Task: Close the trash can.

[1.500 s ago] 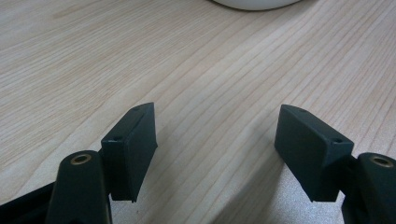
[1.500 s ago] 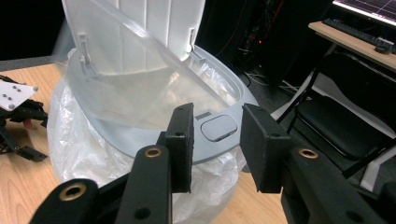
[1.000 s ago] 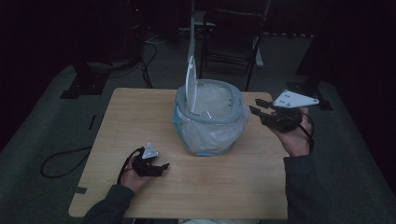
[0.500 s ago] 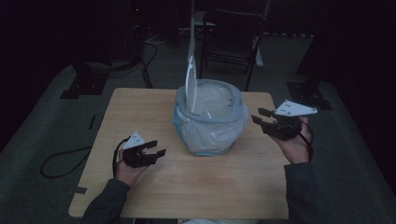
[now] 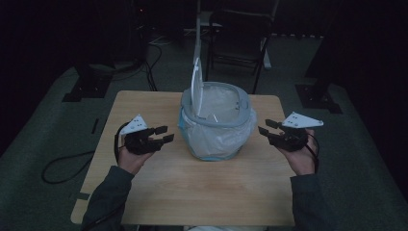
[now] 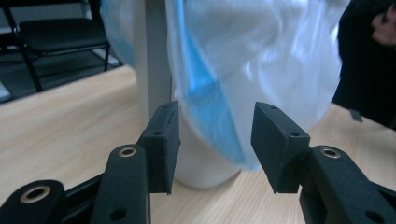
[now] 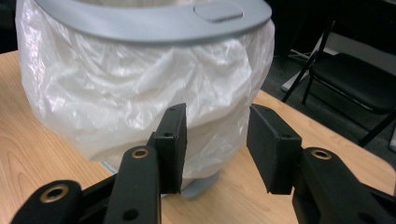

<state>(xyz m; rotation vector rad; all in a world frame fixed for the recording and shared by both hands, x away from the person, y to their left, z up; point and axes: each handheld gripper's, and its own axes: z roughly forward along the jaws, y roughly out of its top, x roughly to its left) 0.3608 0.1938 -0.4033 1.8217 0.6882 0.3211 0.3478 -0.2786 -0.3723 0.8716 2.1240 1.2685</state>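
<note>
Here the table [image 5: 159, 192] carries a bin [image 5: 216, 118] near its middle, lined with a white bag [image 7: 121, 102] that hangs over the sides, its lid [image 5: 195, 89] standing upright. The left gripper [image 5: 161, 134] has just been closing, the right gripper [image 5: 264, 130] opening; both stand apart beside the bag, gripping nothing.

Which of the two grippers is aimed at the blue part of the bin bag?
The left gripper: a blue fold of the bag hangs beyond its open jaws. The right gripper faces plain white plastic.
</note>
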